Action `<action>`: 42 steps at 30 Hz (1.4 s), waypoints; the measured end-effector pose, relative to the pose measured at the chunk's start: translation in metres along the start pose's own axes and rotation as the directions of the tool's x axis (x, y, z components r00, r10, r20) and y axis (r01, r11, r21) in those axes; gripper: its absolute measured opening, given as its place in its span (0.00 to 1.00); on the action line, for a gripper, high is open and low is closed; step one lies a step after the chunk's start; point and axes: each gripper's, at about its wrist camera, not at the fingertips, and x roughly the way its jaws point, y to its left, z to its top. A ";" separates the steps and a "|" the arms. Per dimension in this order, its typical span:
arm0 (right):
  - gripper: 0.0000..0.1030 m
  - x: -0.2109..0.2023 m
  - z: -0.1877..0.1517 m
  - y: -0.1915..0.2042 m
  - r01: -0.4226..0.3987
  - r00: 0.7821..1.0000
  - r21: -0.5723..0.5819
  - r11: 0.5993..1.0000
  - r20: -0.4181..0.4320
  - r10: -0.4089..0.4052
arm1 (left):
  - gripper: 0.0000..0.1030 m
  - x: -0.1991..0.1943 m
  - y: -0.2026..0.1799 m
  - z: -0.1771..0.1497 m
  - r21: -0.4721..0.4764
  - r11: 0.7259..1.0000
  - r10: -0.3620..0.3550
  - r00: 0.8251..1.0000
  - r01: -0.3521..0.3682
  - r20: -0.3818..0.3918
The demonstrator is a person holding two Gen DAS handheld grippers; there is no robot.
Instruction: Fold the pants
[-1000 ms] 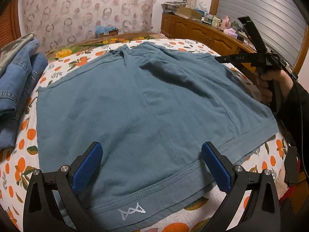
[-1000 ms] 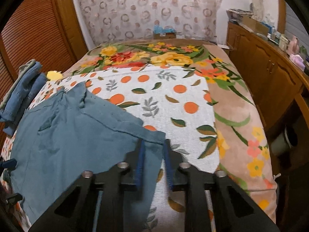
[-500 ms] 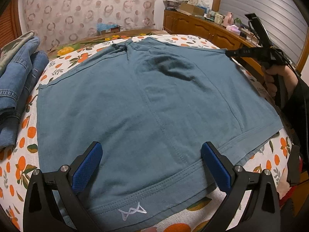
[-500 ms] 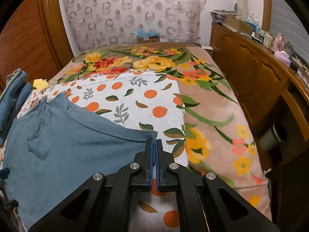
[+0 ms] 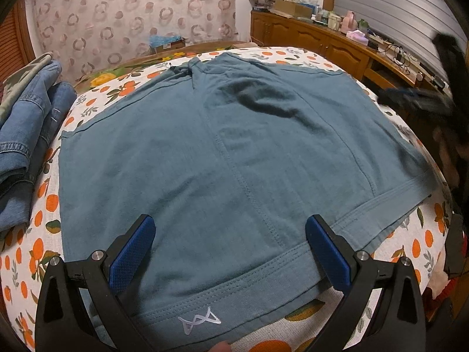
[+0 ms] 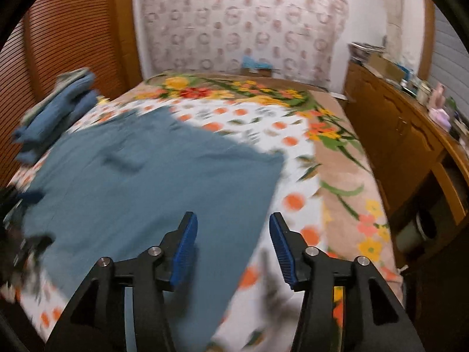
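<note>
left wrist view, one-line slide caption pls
Open left tool poised over flat teal cotton pants on orange-print bedspread.

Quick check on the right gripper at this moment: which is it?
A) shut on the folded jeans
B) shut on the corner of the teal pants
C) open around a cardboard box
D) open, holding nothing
D: the right gripper has its blue pads spread apart, with nothing between them, above the edge of the teal pants.

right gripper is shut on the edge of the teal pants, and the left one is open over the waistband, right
Not quite. The right gripper is open, with a clear gap between its blue pads and nothing held, as the right wrist view shows. It hangs over the edge of the teal pants. The left gripper is indeed open over the waistband.
</note>
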 end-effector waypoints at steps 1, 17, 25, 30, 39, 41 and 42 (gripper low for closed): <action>0.54 -0.007 -0.008 0.004 -0.012 1.000 -0.010 1.000 0.002 0.012 | 1.00 0.000 0.000 0.000 -0.002 1.000 0.002 1.000 -0.002 0.001; 0.56 -0.064 -0.070 0.038 -0.066 0.998 -0.056 0.996 0.018 0.067 | 1.00 -0.042 0.019 -0.014 -0.026 0.999 -0.030 0.997 0.032 0.069; 0.56 -0.061 -0.068 0.058 -0.082 0.996 -0.071 0.994 0.017 0.084 | 0.94 -0.080 0.068 -0.044 -0.138 0.990 0.026 0.987 -0.004 0.157; 0.56 -0.055 -0.065 0.069 -0.080 0.997 -0.092 0.993 0.014 0.081 | 0.82 -0.086 0.092 -0.062 -0.175 0.984 0.047 0.989 -0.023 0.138; 0.56 -0.053 -0.065 0.074 -0.083 0.996 -0.097 0.992 0.013 0.085 | 0.57 -0.087 0.100 -0.091 -0.202 0.979 0.036 0.993 -0.013 0.110; 0.56 -0.053 -0.065 0.074 -0.084 0.996 -0.094 0.992 0.014 0.086 | 0.56 -0.087 0.099 -0.096 -0.202 0.979 0.033 0.994 -0.011 0.106; 0.56 -0.052 -0.065 0.074 -0.084 0.996 -0.094 0.992 0.015 0.085 | 0.55 -0.087 0.099 -0.097 -0.204 0.979 0.029 0.994 -0.007 0.105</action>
